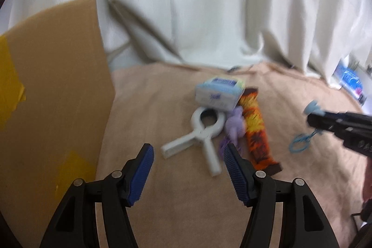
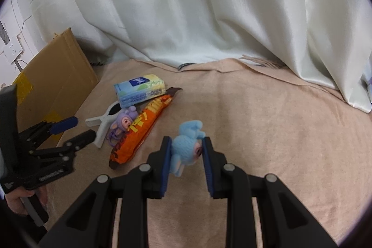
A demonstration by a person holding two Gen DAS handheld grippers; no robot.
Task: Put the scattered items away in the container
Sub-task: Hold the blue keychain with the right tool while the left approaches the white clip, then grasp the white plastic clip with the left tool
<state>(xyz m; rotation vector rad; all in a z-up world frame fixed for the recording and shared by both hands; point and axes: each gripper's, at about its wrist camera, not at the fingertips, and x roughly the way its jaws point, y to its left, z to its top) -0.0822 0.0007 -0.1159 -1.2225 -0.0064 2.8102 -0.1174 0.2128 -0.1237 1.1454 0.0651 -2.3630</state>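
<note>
My right gripper [image 2: 186, 150] is shut on a blue plush keychain toy [image 2: 187, 148] and holds it above the beige cloth; it shows at the right of the left wrist view [image 1: 313, 108], its blue cord [image 1: 300, 143] dangling. My left gripper [image 1: 188, 155] is open and empty, hovering just short of a white plastic clip [image 1: 202, 136]. Beside the clip lie a purple plush toy [image 1: 234, 124], an orange snack packet [image 1: 255, 129] and a tissue pack [image 1: 218, 94]. The cardboard box [image 1: 51, 90] stands at the left.
A beige cloth [image 2: 267, 131] covers the surface. A white curtain [image 2: 209, 4] hangs along the back. A wall socket [image 2: 11, 50] is at the far left behind the box [image 2: 58, 76].
</note>
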